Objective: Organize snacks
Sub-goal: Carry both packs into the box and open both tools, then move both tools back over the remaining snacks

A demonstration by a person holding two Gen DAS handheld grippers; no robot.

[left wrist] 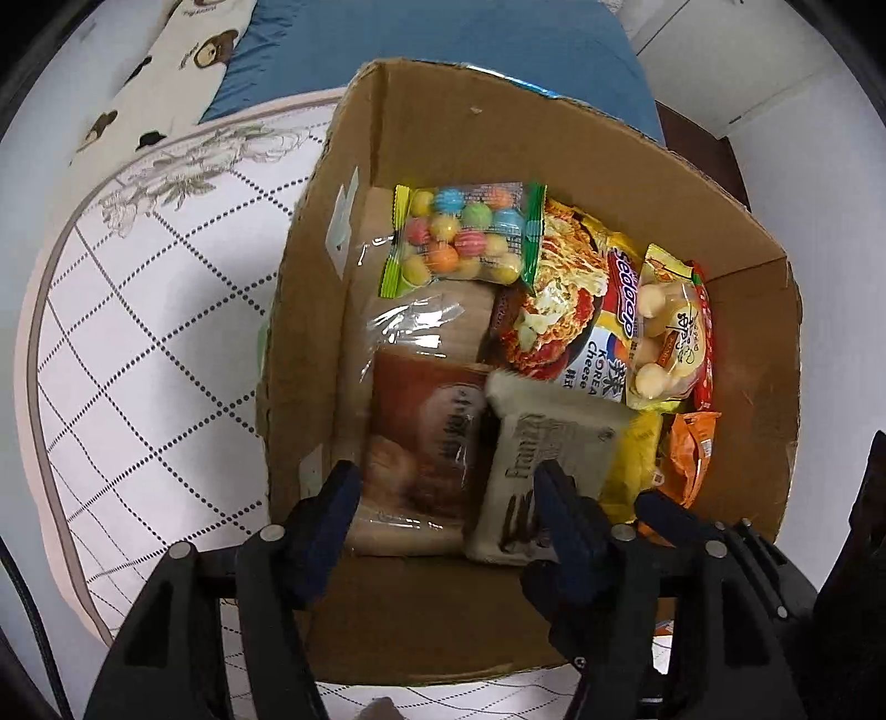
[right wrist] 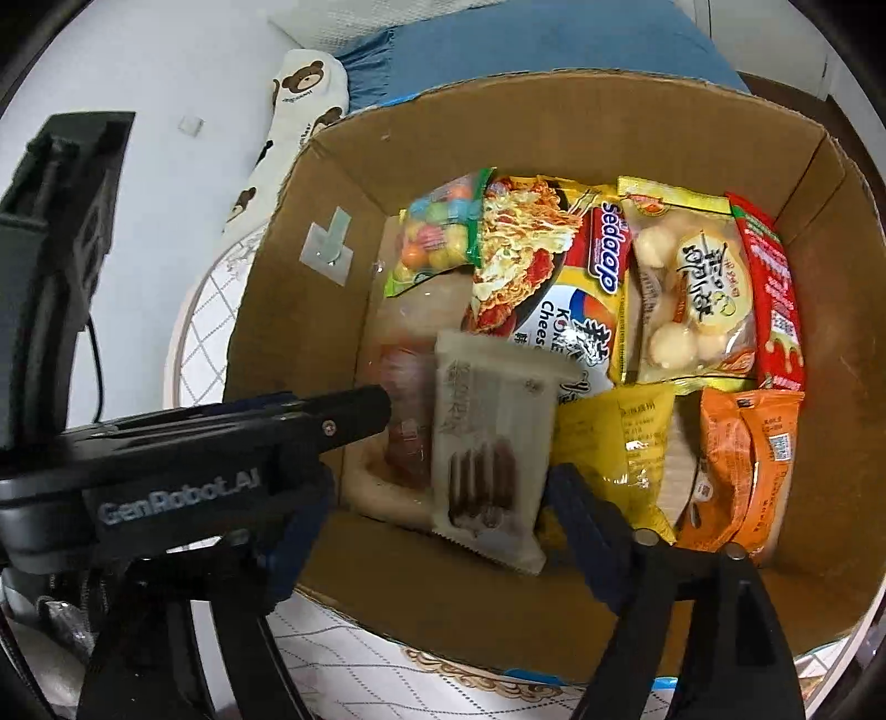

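Note:
An open cardboard box (left wrist: 554, 183) on the bed holds several snack packets. At its far end lie a gumball bag (left wrist: 462, 238), a Sedaap noodle packet (left wrist: 559, 310) and a clear bag of pale balls (left wrist: 670, 327). Nearer lie a brown bread packet (left wrist: 426, 437) and a beige wafer packet (left wrist: 548, 443). My left gripper (left wrist: 446, 493) hangs over these two, open, pads clear of both. In the right wrist view, my right gripper (right wrist: 443, 504) stands open around the beige wafer packet (right wrist: 487, 432) without pressing it. A yellow packet (right wrist: 620, 443) and an orange packet (right wrist: 742, 471) lie to its right.
The box stands on a white quilted mattress (left wrist: 166, 360) with a blue blanket (left wrist: 443, 44) and a bear-print pillow (left wrist: 194, 55) behind it. The left gripper's black body (right wrist: 166, 443) crosses the left of the right wrist view, hiding part of the right gripper's left finger.

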